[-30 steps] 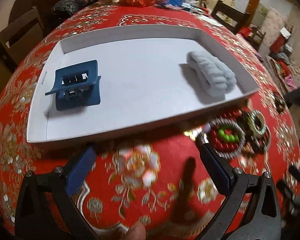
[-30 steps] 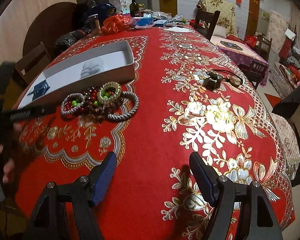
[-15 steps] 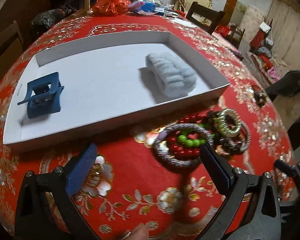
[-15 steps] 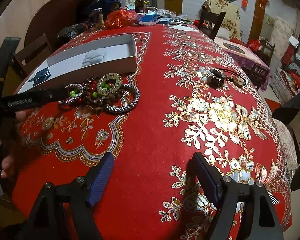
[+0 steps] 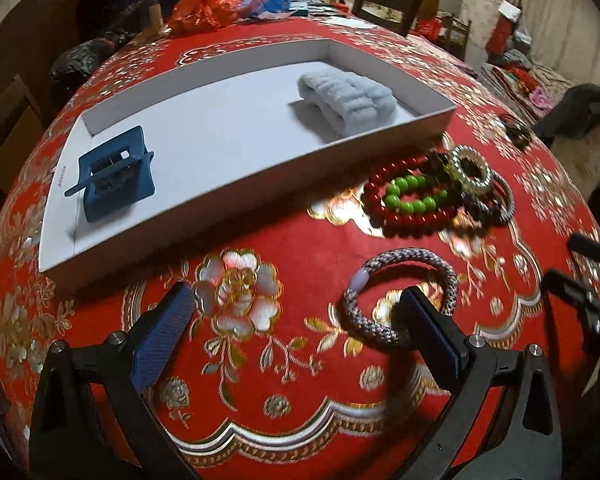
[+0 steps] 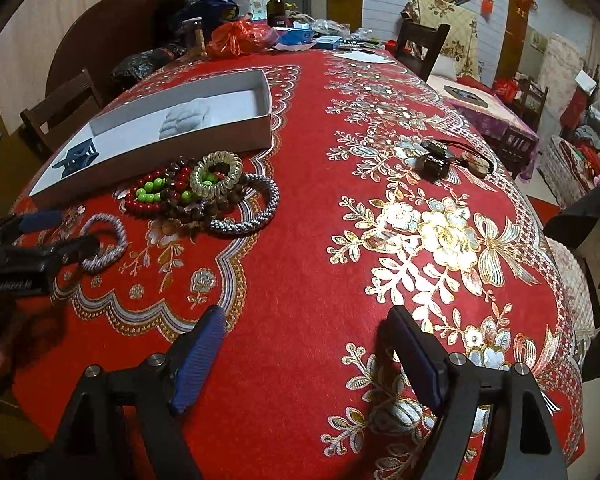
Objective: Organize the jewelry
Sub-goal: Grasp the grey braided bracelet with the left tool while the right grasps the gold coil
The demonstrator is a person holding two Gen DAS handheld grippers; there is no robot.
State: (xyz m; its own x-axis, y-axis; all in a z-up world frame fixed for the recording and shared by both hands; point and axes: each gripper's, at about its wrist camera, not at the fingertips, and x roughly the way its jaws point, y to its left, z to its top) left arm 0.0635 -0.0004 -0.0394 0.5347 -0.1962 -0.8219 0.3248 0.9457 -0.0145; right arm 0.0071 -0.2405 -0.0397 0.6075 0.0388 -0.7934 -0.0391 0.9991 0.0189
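On my left wrist view, my left claw (image 5: 296, 312) stands spread wide over the red table (image 5: 260, 380). Its right finger pokes through the grey braided bracelet (image 5: 400, 296), which lies apart from the bead pile. The red bead bracelet (image 5: 404, 216) and green bead bracelet (image 5: 410, 196) sit just beside the white tray (image 5: 204, 216); inside the tray I see a blue hair claw clip (image 5: 112, 176) and a pale blue headband (image 5: 348, 104).

On my right wrist view, my right claw (image 6: 304, 344) is spread open, gripping nothing, well apart from the bracelets. The left claw (image 6: 60, 236) shows at the left edge, hooked into the grey braided bracelet (image 6: 108, 248).
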